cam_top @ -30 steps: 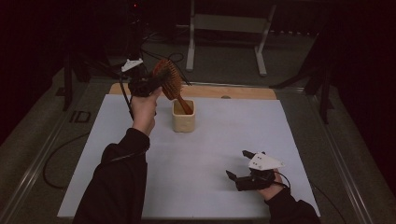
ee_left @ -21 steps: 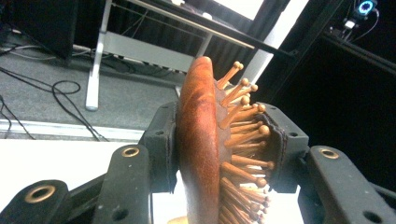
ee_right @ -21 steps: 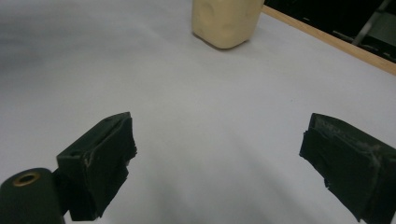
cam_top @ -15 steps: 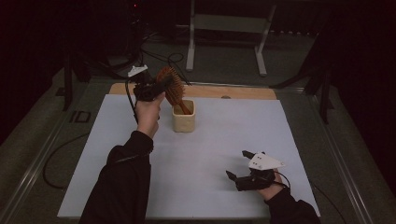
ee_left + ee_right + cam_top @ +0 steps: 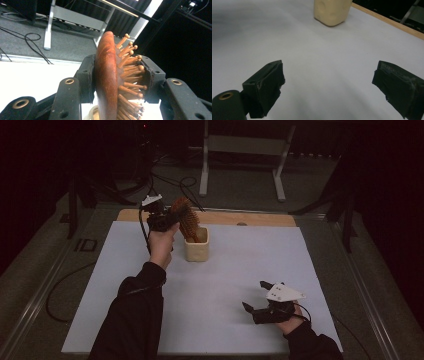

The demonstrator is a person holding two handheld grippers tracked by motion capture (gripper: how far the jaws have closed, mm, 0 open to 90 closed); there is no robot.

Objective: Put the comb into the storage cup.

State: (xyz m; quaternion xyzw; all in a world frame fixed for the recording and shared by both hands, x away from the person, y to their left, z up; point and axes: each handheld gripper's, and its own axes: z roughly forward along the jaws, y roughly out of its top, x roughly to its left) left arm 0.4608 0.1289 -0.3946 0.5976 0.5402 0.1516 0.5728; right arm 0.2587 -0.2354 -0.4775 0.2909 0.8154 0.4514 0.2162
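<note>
At the left of the high view, the left gripper (image 5: pixel 167 217) is raised over the far part of the white bench (image 5: pixel 100 295), its fingers (image 5: pixel 85 80) clamped on the head of a wooden hairbrush (image 5: pixel 185 217); in the left gripper view one pad presses the smooth red-brown back and the other sits among the ball-tipped bristles. The brush tilts down to the right, its lower end inside the cream cup (image 5: pixel 196 247), which stands upright on the bench just beside the hand. Well apart, near the front right edge, the right gripper (image 5: pixel 254 299) rests low on the bench, its fingers (image 5: pixel 265 82) spread wide with nothing between them, pointing toward the cup
</note>
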